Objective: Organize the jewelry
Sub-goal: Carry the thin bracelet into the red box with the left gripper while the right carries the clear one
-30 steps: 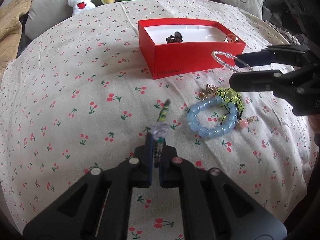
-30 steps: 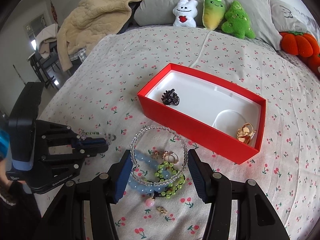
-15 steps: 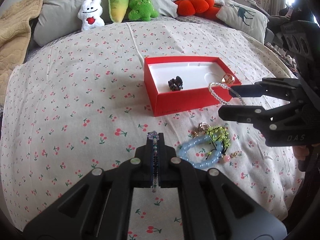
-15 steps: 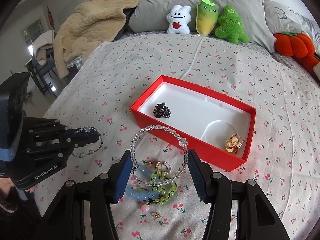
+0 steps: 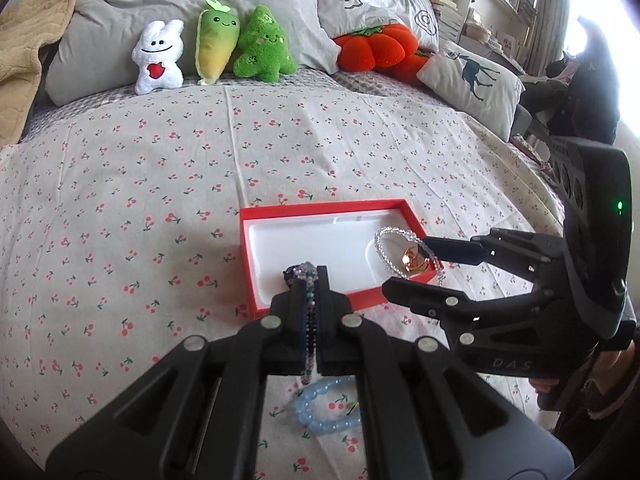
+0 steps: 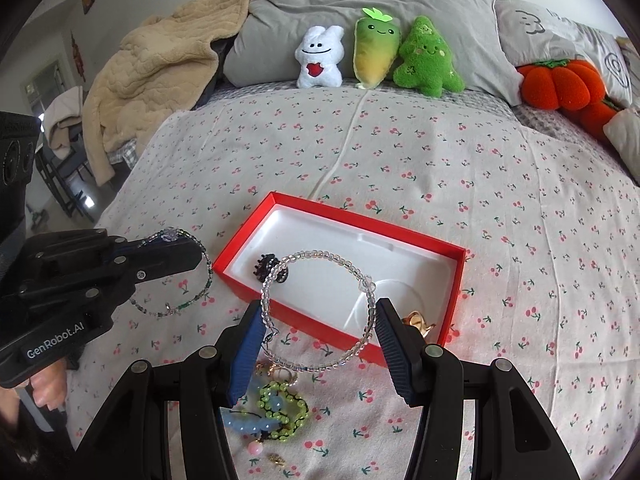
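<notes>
cherry-print bedsheet (image 6: 440, 184), red box (image 6: 454, 300) in the middle, left gripper (image 5: 310, 280) pinched on a dark bead bracelet (image 6: 200, 276), right gripper (image 6: 318, 320) spread wide, clear bead bracelet (image 6: 316, 258) stretched across its fingers

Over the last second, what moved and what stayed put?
Both grippers rose and advanced toward the red box. The left gripper lifted its thin beaded bracelet off the sheet; the right gripper carried the clear bead bracelet over the box's near edge. Neither let go. The box, its black clip, the gold piece and the blue bracelet stayed.
</notes>
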Available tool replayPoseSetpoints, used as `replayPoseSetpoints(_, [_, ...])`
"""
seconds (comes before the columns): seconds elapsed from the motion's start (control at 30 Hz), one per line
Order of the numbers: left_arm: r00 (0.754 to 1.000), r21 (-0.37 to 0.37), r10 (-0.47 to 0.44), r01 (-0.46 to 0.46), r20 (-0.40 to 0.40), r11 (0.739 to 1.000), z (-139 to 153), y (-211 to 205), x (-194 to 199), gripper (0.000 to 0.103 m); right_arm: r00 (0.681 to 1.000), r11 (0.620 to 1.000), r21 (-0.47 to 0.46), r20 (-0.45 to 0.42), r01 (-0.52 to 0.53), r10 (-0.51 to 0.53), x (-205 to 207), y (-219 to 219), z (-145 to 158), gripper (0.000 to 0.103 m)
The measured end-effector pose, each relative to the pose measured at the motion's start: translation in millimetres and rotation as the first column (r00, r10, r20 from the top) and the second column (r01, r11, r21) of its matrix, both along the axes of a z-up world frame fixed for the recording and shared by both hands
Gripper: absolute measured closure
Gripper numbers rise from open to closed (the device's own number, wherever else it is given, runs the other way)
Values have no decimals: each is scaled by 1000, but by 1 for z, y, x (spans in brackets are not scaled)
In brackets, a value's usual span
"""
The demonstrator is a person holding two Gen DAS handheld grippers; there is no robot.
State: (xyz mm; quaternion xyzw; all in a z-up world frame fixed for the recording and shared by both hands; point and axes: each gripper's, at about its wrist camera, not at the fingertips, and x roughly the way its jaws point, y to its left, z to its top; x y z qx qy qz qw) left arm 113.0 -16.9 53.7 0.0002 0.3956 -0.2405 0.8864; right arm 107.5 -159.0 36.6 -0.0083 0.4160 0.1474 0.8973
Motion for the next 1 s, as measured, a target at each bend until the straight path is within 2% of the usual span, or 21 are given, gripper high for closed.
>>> replayPoseSetpoints(0.23, [998,-179,3,-13,-60,984,-5,-11,27,100,999,999,-1,-2,44,-44,10,-21,-2,47])
replayPoseSetpoints(0.3, [998,-210,9,-23,-69,977,-9,-15,35,100,999,999,-2,-4,49,-49,12,-24,-3,47])
replayPoseSetpoints(0.37, [996,-211,27,-45,-87,976,-18,-17,43,100,999,999,-1,-10,51,-51,15,-26,-5,47])
replayPoseSetpoints(0.53, [990,-129,74,-90,-123,988,-37,-18,56,100,999,999,-17,-17,42,-42,18,-26,-9,47])
replayPoseSetpoints(0.57, [989,-106,80,-93,-121,990,-38,-18,56,97,999,999,-19,-17,38,-38,19,-25,-10,47])
replayPoseSetpoints(0.63, [989,-67,97,-104,-112,992,-37,-18,55,81,999,999,-23,-16,33,-33,19,-24,-10,47])
replayPoseSetpoints(0.67, [989,-55,101,-108,-108,993,-37,-18,54,68,999,999,-25,-16,32,-33,20,-24,-11,47])
replayPoseSetpoints(0.7, [989,-40,107,-112,-102,993,-35,-17,53,60,999,999,-30,-15,32,-32,21,-23,-11,47])
replayPoseSetpoints(1.0, [995,108,97,-93,-34,990,-21,-10,29,48,999,998,-62,-13,32,-33,24,-20,-13,47])
